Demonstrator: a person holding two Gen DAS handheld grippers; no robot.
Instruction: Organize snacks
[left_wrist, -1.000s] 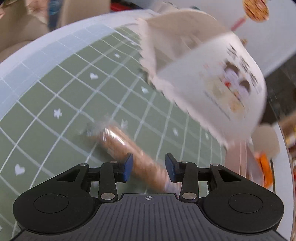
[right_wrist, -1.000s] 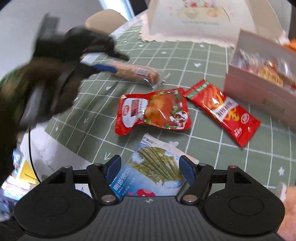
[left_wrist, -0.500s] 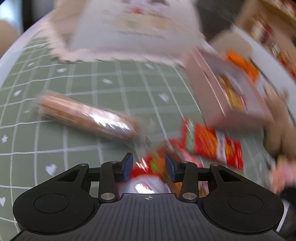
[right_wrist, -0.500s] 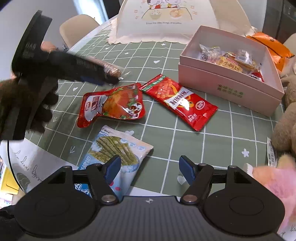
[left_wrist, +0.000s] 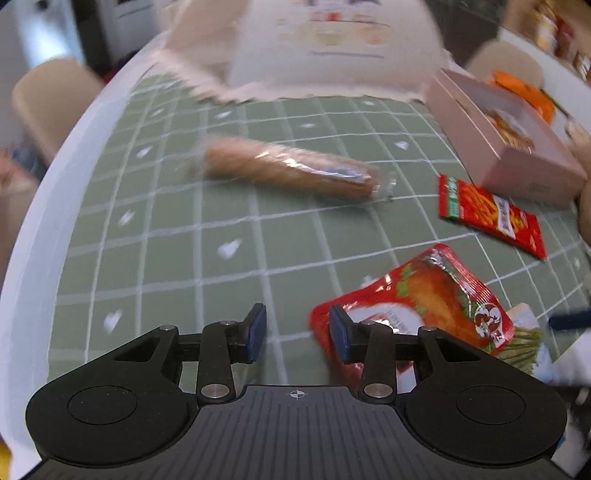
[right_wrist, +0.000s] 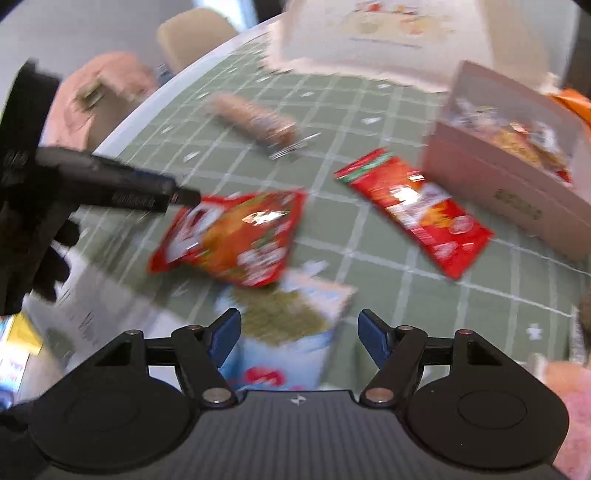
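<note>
Several snack packs lie on a green checked tablecloth (left_wrist: 166, 229): a biscuit roll (left_wrist: 291, 170), a red pouch with a chicken picture (left_wrist: 424, 299), a long red packet (left_wrist: 487, 214) and a blue-white packet of green sticks (right_wrist: 291, 332). An open pink box (right_wrist: 509, 177) at the right holds small snacks. My left gripper (left_wrist: 293, 332) is open over bare cloth, its right finger at the red pouch's left edge. My right gripper (right_wrist: 299, 332) hangs over the blue-white packet; its jaws are opening and the pads do not touch the packet. In the right wrist view, the left gripper (right_wrist: 184, 197) points at the red pouch (right_wrist: 236, 236).
A large white paper bag (left_wrist: 332, 44) stands at the table's far side. Beige chairs (left_wrist: 51, 99) stand past the left rim. Plush toys (right_wrist: 565, 398) sit at the right. Papers (right_wrist: 85, 317) lie at the near left edge. An orange pack (left_wrist: 524, 88) lies behind the box.
My left gripper has rolled and swung away from the biscuit roll toward the red pouch. The right view pulled back, then came close over the blue-white packet, jaws slightly wider.
</note>
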